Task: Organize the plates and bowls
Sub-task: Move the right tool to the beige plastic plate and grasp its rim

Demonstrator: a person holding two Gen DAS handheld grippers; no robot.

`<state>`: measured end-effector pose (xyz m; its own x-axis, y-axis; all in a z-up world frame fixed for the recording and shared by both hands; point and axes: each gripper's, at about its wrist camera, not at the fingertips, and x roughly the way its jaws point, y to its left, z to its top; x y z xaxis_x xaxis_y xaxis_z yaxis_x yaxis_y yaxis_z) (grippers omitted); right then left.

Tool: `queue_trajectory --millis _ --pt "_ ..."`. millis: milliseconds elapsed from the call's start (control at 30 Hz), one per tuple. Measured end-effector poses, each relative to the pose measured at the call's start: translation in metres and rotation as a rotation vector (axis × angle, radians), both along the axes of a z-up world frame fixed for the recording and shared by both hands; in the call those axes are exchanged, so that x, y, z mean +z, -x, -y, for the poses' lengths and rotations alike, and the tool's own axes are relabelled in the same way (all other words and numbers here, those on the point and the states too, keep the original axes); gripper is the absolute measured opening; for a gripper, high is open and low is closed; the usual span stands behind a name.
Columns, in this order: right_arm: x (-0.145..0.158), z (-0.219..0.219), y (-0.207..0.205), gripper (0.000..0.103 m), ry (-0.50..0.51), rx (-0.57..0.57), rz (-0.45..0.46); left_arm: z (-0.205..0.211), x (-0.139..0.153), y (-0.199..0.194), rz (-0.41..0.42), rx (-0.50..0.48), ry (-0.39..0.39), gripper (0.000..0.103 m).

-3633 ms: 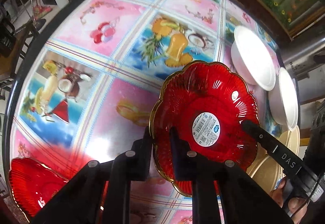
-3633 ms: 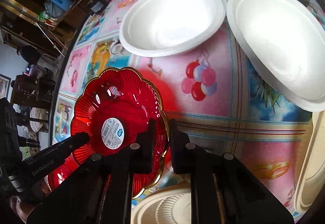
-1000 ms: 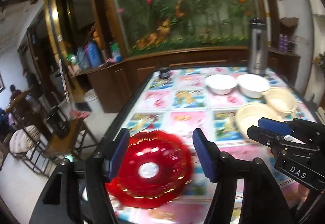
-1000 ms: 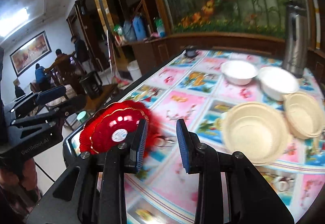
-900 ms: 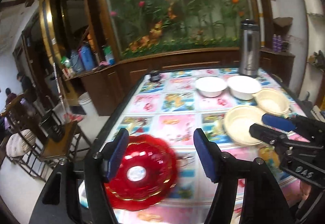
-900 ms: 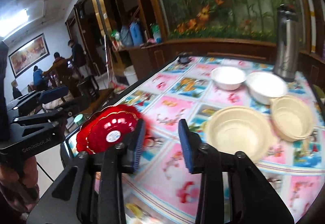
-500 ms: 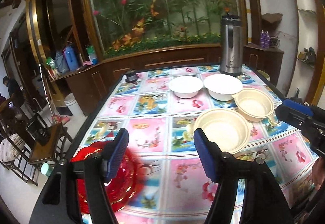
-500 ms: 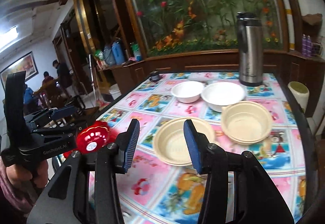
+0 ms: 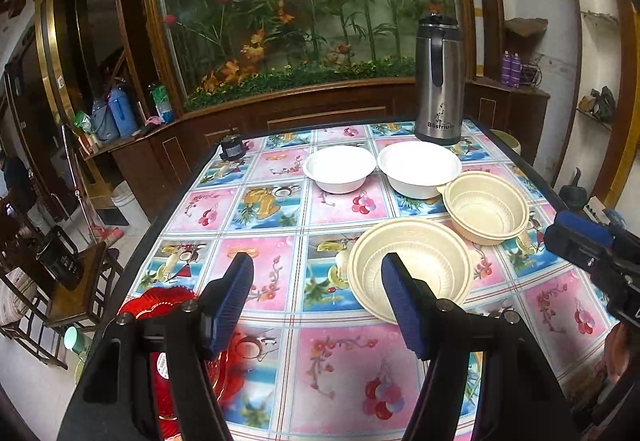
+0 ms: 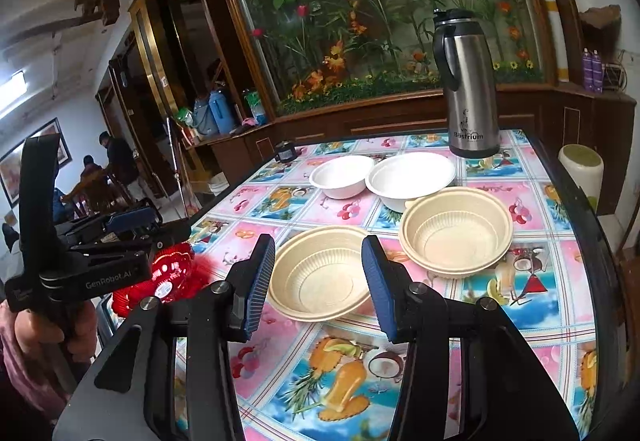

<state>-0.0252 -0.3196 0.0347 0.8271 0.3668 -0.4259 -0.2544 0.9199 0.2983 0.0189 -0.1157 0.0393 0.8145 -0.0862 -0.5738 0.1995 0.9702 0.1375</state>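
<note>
My left gripper (image 9: 316,301) is open and empty above the table's near left part. Red glass plates (image 9: 160,305) lie stacked at the near left corner, partly hidden by its left finger; they also show in the right wrist view (image 10: 172,277). My right gripper (image 10: 318,285) is open and empty, raised in front of a near beige bowl (image 10: 320,277). That beige bowl (image 9: 408,261) sits mid-table, a second beige bowl (image 9: 484,207) right of it. Two white bowls (image 9: 340,169) (image 9: 418,167) stand behind. The right gripper body (image 9: 592,253) shows at the right edge.
A steel thermos (image 9: 438,77) stands at the table's far edge, a small dark object (image 9: 232,149) at the far left corner. The table (image 9: 280,209) has a fruit-print cloth. Chairs (image 9: 68,281) stand left of the table; a cylinder container (image 10: 580,169) stands off its right side.
Both grippers let go of the red plate, now stacked at the near left corner. Both have opened wide, lifted and pulled back, so the whole table shows.
</note>
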Motion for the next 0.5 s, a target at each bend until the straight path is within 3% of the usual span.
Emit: queue_trajectory --millis 500 --pt "-0.017 0.002 -0.019 0.045 -0.026 0.006 -0.049 0.003 -0.005 -0.022 -0.034 0.000 0.013 0.067"
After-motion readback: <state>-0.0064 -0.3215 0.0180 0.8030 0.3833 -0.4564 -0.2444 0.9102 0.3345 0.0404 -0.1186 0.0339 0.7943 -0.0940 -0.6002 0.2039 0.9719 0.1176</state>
